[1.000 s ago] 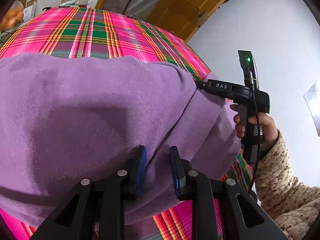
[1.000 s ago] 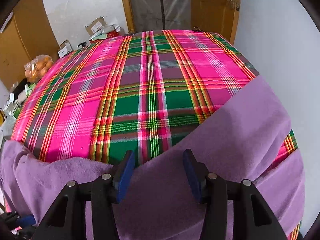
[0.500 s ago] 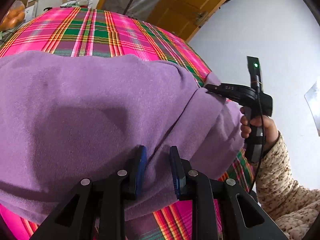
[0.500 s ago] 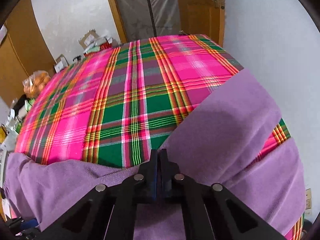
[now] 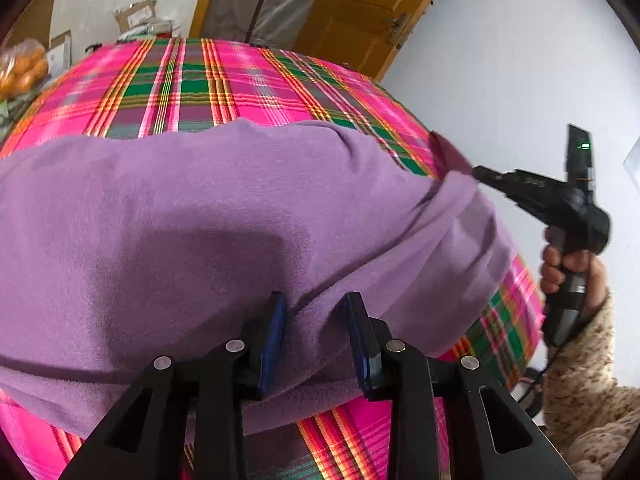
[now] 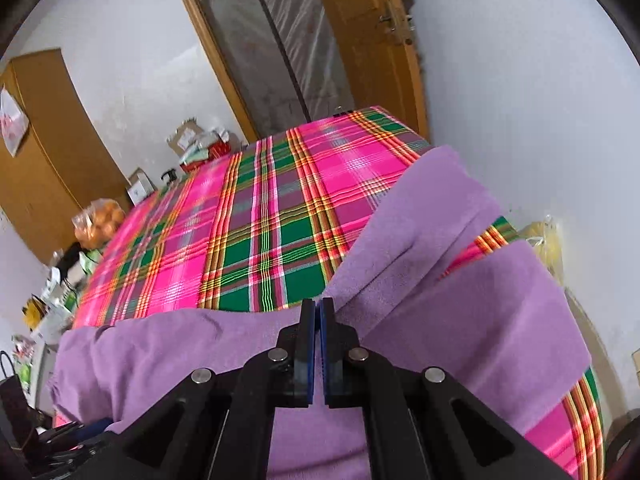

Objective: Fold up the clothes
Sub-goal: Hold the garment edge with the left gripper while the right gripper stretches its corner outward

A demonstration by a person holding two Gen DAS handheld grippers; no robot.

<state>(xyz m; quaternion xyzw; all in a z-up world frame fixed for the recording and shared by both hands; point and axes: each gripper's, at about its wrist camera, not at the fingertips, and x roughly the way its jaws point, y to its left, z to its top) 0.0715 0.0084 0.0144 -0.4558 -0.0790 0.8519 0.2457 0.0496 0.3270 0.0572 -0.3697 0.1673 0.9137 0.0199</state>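
Lying across the pink-and-green plaid table (image 6: 256, 216): purple fleece garment (image 5: 200, 232). Right gripper (image 6: 317, 312) clenched on its edge, at 3 o'clock; left gripper (image 5: 316, 320) parted over the near hem.

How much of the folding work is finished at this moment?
Little looks done: the purple fleece garment lies mostly spread on the pink-and-green plaid cloth. In hand: the right gripper is shut on its edge, lifting it; the left gripper is open over the fleece. Every fold is left.
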